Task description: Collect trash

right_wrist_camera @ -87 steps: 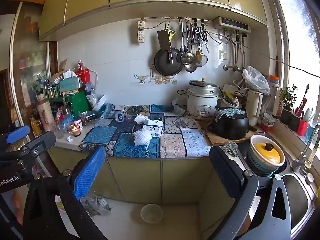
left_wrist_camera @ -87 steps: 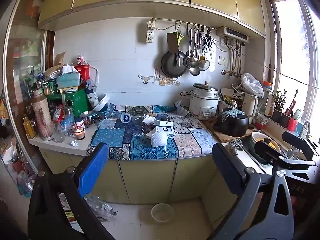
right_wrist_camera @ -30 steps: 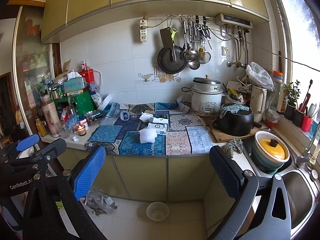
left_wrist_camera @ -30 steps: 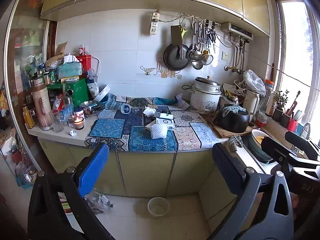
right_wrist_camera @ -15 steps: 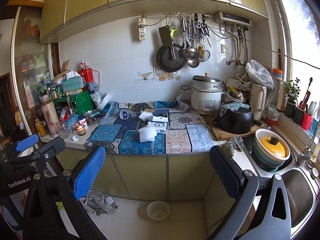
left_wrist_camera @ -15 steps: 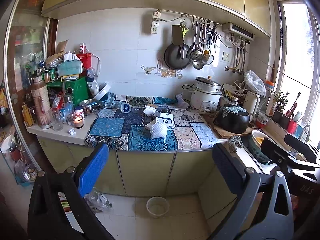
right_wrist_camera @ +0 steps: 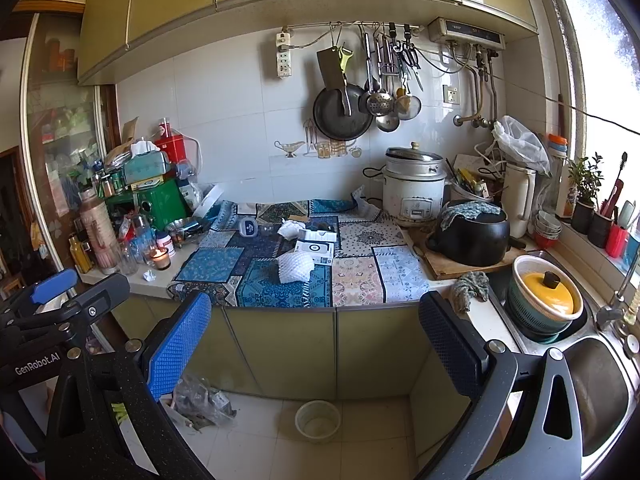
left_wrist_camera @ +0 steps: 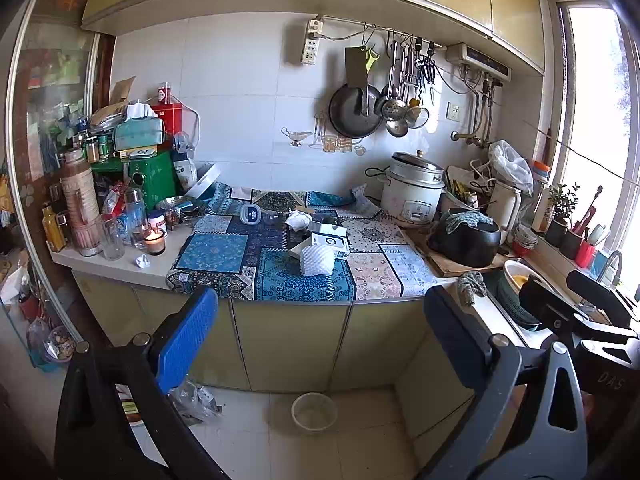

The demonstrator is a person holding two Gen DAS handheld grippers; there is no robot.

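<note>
On the patterned cloth of the counter lie a white foam net sleeve, a crumpled white tissue, a flat white box and a small paper ball near a lit candle. My left gripper is open and empty, well back from the counter. My right gripper is open and empty, also back from it. A pale bucket stands on the floor below.
Bottles, jars and a green box crowd the counter's left end. A rice cooker, a black pot on a board and a sink with a yellow-lidded basket are at right. A plastic bag lies on the floor.
Both views have shifted slightly, the counter drifting a little in frame. Both grippers stay open and empty. Nothing on the counter has moved.
</note>
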